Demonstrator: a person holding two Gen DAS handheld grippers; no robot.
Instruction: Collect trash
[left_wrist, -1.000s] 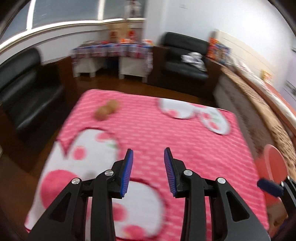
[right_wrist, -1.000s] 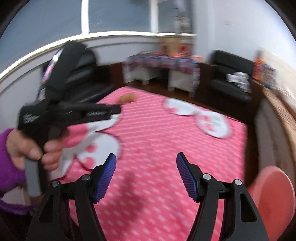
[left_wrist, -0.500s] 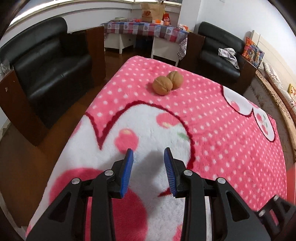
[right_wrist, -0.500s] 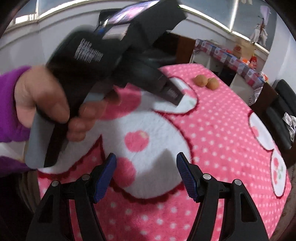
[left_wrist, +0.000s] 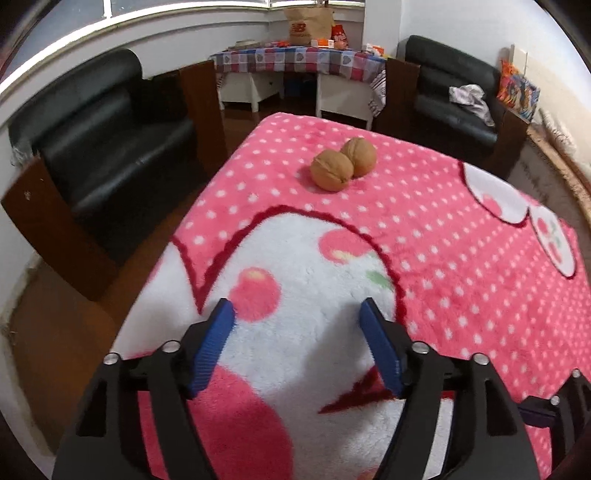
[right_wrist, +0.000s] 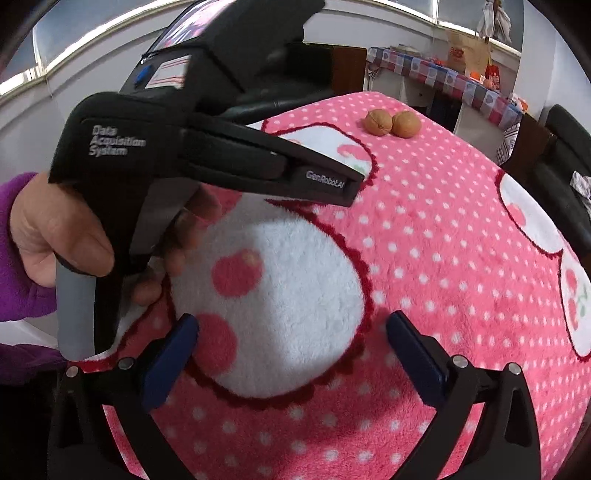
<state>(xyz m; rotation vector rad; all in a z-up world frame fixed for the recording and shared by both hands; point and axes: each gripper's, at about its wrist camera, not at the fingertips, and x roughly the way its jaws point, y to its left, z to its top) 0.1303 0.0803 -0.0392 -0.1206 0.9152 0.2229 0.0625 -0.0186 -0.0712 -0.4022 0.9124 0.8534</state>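
Observation:
Two brown walnuts (left_wrist: 341, 163) lie touching each other on a pink polka-dot blanket (left_wrist: 443, 258) near its far edge; the right wrist view shows the walnuts (right_wrist: 392, 123) far off too. My left gripper (left_wrist: 297, 310) hovers over the white patch of the blanket, well short of the walnuts, its jaws opening with nothing between them. My right gripper (right_wrist: 291, 325) hangs over the near part of the blanket, jaws opening wide and empty. A hand (right_wrist: 48, 236) in a purple sleeve holds the left gripper's black body, filling the left of the right wrist view.
A black sofa (left_wrist: 103, 147) stands left of the blanket. A second black armchair (left_wrist: 454, 96) with a cloth on it is at the back right. A table with a checked cloth (left_wrist: 299, 61) and bags stands at the back. Brown floor (left_wrist: 55, 332) lies left.
Both grippers have opened their jaws much wider. Both have dropped and tilted down toward the blanket, so the walnuts now look nearer and sharper. The left gripper's body has come into the right view.

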